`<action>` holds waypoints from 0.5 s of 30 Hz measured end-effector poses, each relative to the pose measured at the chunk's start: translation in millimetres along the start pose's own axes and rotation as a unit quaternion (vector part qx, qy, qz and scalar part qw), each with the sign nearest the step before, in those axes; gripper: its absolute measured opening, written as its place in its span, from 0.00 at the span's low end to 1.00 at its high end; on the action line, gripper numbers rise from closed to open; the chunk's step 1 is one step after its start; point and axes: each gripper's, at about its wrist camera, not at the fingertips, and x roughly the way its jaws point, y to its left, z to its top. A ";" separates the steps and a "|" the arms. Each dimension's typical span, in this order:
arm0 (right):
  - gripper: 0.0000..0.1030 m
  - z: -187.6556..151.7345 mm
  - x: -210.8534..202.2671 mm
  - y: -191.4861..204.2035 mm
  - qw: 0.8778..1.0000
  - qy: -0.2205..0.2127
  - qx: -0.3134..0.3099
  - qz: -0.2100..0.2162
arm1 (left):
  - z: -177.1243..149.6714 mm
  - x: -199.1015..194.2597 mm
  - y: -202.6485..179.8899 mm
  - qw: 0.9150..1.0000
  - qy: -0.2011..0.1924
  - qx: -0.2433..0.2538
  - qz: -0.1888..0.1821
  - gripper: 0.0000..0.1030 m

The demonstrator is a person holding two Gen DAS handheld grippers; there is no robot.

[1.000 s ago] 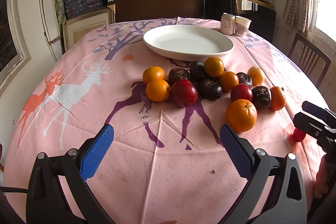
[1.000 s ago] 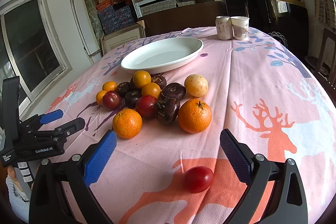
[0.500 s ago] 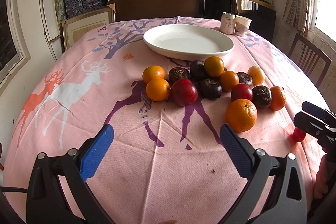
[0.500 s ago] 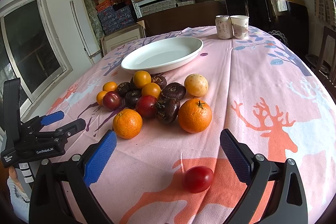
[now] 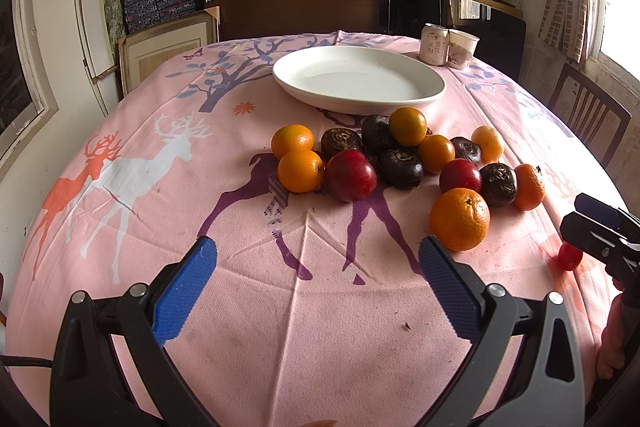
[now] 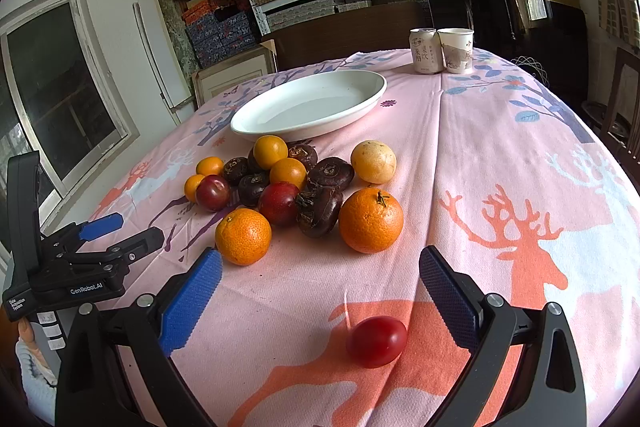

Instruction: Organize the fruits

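- Fruits [image 6: 292, 187] sit in a loose heap on the pink deer-print tablecloth [image 6: 500, 155], just in front of the white oval plate [image 6: 276, 123], which holds nothing.
- Heap contents: glossy oranges and small tangerines, dark red plums, brown-black wrinkled fruits with ringed tops, and one pale yellow round fruit [image 6: 373, 161] at the right edge.
- Two large oranges lie nearest the camera; the right one [image 6: 371, 219] has its stem stub pointing up, slightly tilted.
- One small red fruit [image 6: 376, 341] lies apart from the heap, on an orange deer print; it is slightly oval, its long axis running roughly left to right in the right wrist view.
- Right gripper [image 6: 320, 291] is spread wide, nothing between its blue pads; the red fruit lies between the fingers, touching neither.
- Left gripper [image 5: 316, 281] is likewise spread wide and empty, above bare cloth short of the heap.
- A can [image 6: 426, 51] and paper cup [image 6: 457, 50] stand touching at the far edge.
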 end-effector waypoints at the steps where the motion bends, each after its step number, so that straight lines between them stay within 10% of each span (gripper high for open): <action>1: 0.96 -0.5 0.3 -0.7 1.000 0.000 0.001 0.000 | 0.0 0.0 0.0 1.000 0.000 0.000 0.000 0.96; 15: 0.97 -0.4 0.2 -1.2 1.000 0.000 0.002 0.001 | -0.2 0.6 -0.1 1.000 0.001 0.000 -0.001 0.96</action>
